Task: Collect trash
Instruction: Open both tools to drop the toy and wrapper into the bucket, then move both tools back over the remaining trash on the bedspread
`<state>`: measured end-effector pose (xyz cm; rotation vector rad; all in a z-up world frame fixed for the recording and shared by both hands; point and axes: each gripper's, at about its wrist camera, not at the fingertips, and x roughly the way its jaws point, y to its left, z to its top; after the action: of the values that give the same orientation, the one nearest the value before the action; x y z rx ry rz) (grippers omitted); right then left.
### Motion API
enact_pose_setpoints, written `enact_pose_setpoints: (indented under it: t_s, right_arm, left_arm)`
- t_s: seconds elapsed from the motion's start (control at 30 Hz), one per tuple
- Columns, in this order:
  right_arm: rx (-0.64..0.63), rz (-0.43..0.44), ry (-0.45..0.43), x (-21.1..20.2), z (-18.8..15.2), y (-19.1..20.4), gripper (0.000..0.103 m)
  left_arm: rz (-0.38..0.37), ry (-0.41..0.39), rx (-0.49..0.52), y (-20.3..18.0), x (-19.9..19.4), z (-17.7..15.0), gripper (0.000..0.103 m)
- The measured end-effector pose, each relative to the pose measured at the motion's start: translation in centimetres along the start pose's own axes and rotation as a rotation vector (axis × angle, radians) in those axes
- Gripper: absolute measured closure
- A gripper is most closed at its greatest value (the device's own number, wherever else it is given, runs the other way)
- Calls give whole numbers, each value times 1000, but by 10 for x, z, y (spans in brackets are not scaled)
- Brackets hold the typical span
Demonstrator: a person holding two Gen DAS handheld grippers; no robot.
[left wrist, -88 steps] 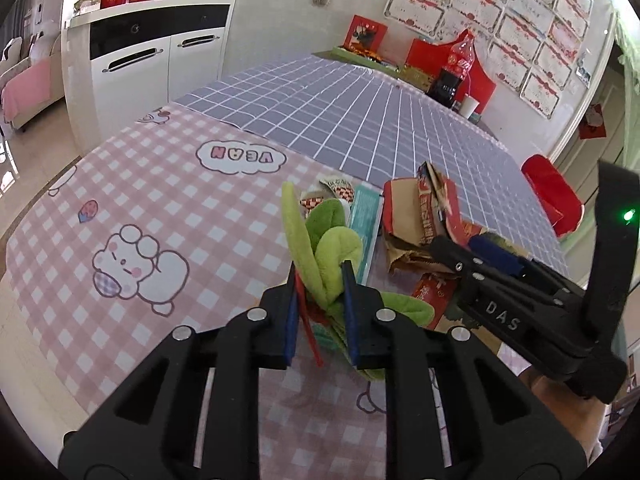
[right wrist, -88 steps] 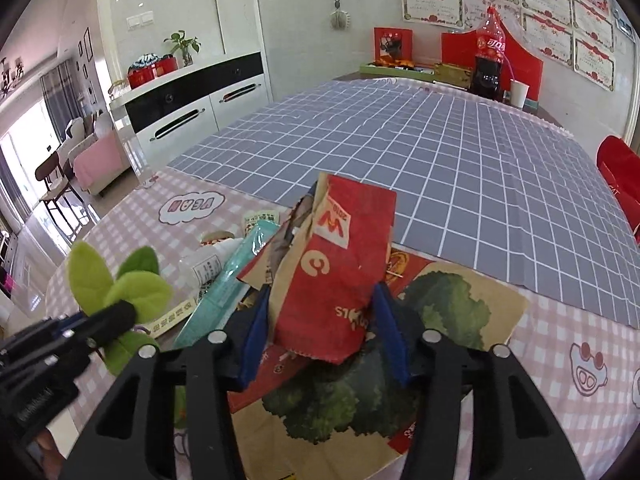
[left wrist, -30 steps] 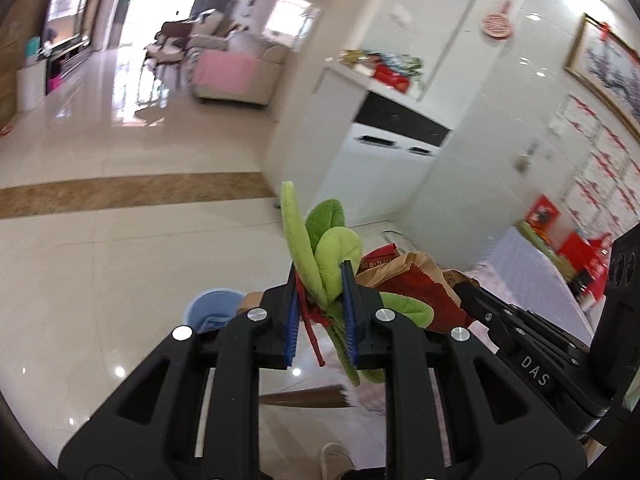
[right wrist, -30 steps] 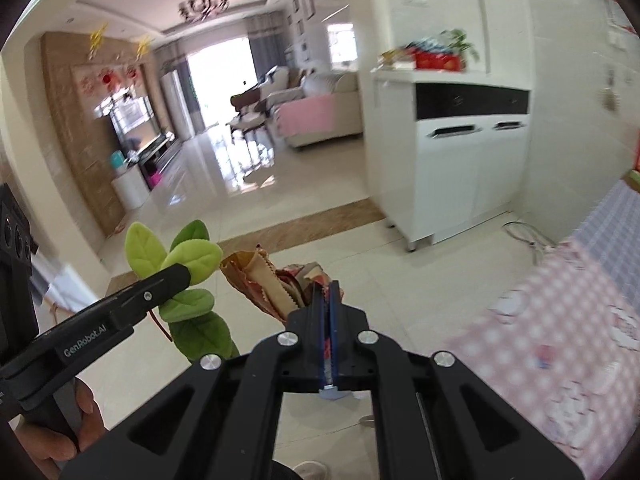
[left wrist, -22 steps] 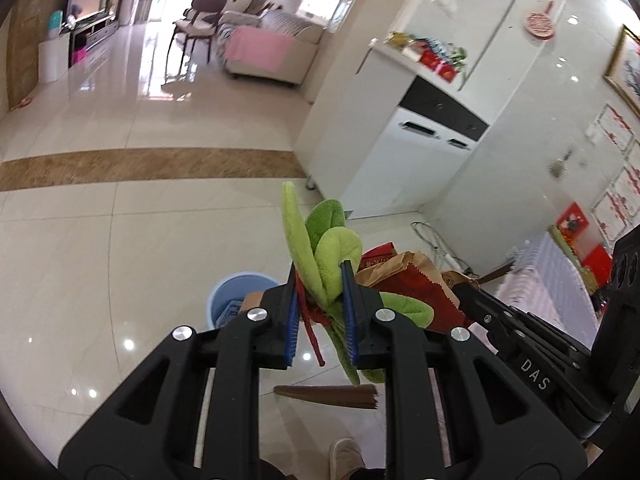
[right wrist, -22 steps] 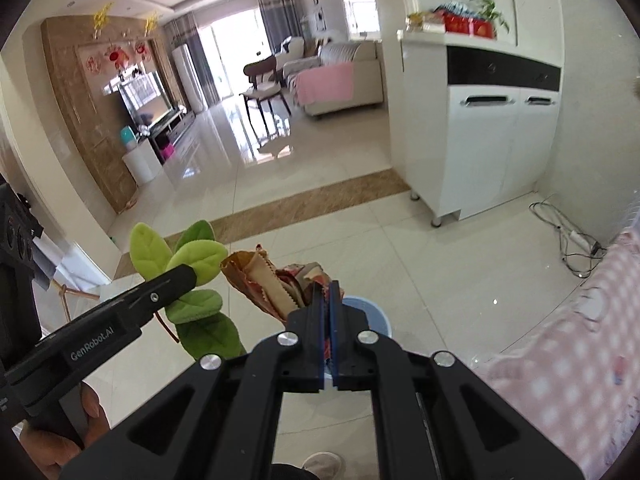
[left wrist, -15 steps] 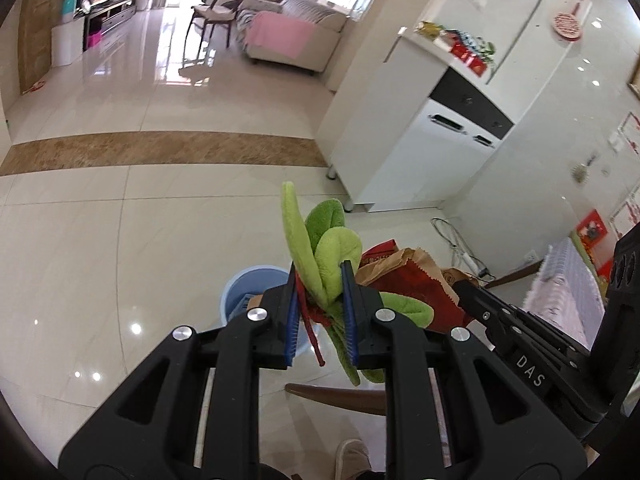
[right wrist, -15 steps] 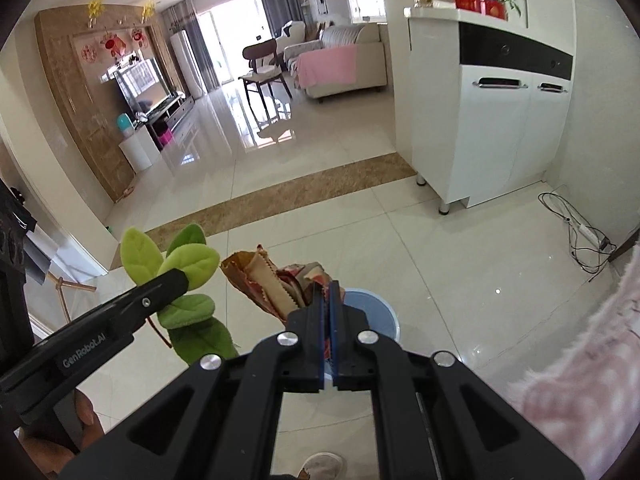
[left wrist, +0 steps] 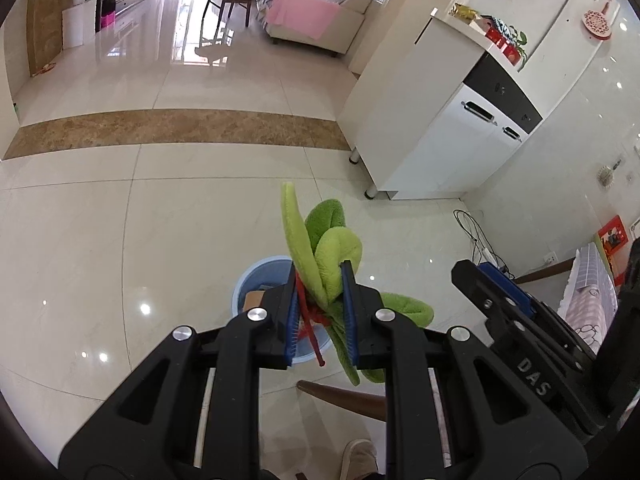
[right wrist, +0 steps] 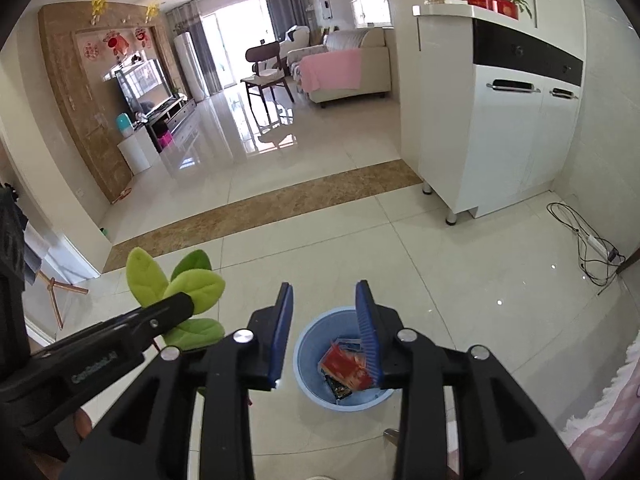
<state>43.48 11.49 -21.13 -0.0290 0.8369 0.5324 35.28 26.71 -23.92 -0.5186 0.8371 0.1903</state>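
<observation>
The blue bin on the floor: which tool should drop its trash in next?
Probably the left tool: it grips the green fabric leaves above the blue bin. The right tool has just been opening and holds nothing.

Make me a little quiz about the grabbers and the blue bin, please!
1. True or false: the right gripper is squeezing a wrapper.
2. What does the left gripper hold? A) green felt leaves B) a bottle C) a cup
3. Fill in: the red wrapper lies inside the blue ____ on the floor.

Key: 1 false, its jaws have just been opening and nothing is between them. 2 A. 3 bin.
</observation>
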Motion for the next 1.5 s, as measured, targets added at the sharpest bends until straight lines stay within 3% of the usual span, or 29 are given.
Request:
enact_pose_setpoints:
  t_s: [0.37,0.57,0.63,0.67,0.7,1.2,1.5]
  right_arm:
    - [7,-39,-39,-20,-4,-8,57]
    - [44,-65,-106,-37,-3,-18,50]
    - [57,-78,-132,-44,-1,-22,49]
    - [67,-81,-149,-49,0,-26,48]
    - [79,-86,-161,-52,0,-29,48]
    - [118,-82,-180,-90,-3,-39,45]
    - [111,-87,-279,-165,-5,-31,43]
  left_arm:
    - [-8,5,38,-17,6,0,84]
    - [-12,-4,70,-32,10,6,84]
    - [-7,-35,71,-38,8,11,79]
    - [7,-53,67,-38,7,11,55]
    - [31,-71,61,-40,5,12,22]
    - [63,-134,122,-63,-41,8,21]
    - [38,-225,166,-88,-111,-2,21]
